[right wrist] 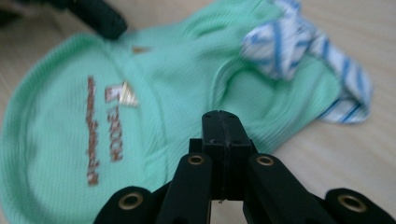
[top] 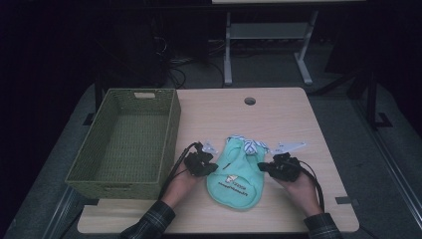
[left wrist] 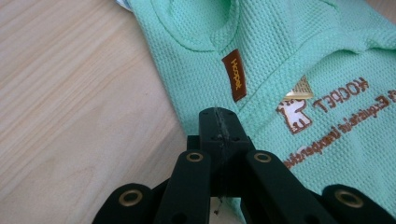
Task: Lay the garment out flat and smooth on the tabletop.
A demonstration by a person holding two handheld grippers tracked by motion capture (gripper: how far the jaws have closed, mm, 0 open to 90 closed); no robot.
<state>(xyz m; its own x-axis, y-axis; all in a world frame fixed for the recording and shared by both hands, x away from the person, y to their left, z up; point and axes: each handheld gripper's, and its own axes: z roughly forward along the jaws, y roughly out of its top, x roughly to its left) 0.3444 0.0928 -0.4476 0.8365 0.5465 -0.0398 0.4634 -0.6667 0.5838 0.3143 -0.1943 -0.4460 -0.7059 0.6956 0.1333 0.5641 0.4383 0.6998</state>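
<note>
A mint green pet garment (top: 234, 174) with brown lettering lies flat on the wooden table (top: 278, 114). Its blue-and-white striped part (top: 249, 145) is bunched at the far end. My left gripper (top: 215, 168) is shut, its tips over the garment's left hem (left wrist: 303, 56) just below a brown label (left wrist: 234, 74); I see no cloth bunched between the jaws. My right gripper (top: 262, 167) is shut too, hanging over the garment's right edge (right wrist: 93, 93) near the striped part (right wrist: 299, 51). The left gripper (right wrist: 98, 18) shows dark across the garment in the right gripper view.
A green woven basket (top: 169, 134) with nothing in it stands on the table's left side, close to my left hand. A round cable hole (top: 250, 101) sits near the far edge. Bare wood lies beyond and right of the garment.
</note>
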